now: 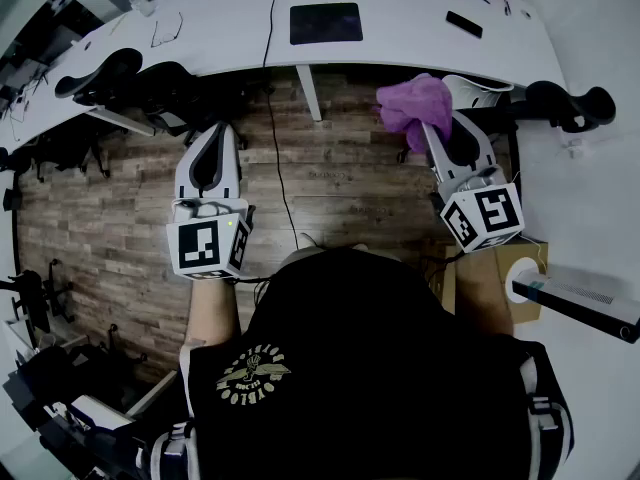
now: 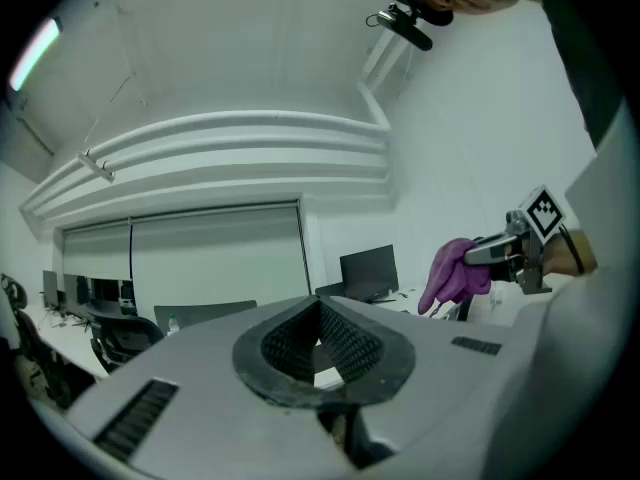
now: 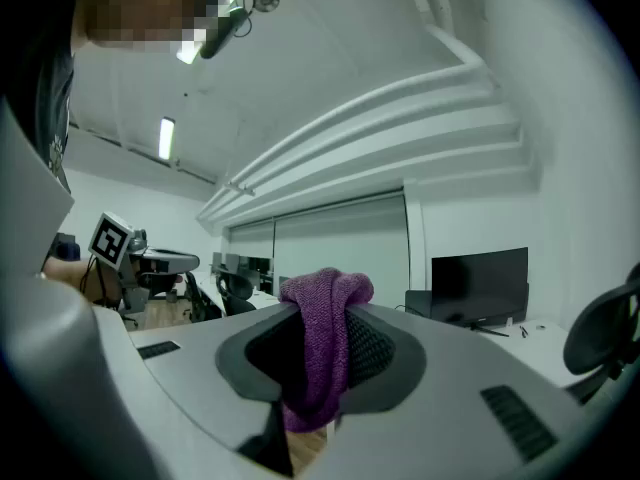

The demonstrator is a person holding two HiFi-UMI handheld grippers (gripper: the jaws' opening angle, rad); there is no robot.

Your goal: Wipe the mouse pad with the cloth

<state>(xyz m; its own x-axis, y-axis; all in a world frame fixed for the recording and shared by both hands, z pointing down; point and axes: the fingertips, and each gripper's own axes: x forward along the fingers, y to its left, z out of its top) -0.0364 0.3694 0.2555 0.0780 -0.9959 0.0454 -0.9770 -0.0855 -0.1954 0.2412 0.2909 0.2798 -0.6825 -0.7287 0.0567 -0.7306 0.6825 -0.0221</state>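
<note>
We judge the task barely begun: only the pick-up is done, and no wiping shows. Our right gripper [image 1: 432,138] is clamped on the purple cloth [image 3: 322,308], which bunches above its jaw tips and hangs down between the pads. Our left gripper [image 1: 221,133] has its jaws together with nothing between them, held level with the right one and well apart from it. The dark mouse pad [image 1: 325,23] lies flat on the white desk [image 1: 400,38], far ahead of both grippers and roughly between their lines of aim, with bare wood floor [image 1: 330,168] between us and the desk. We have yet to carry the cloth forward, lower it onto the pad and wipe.
</note>
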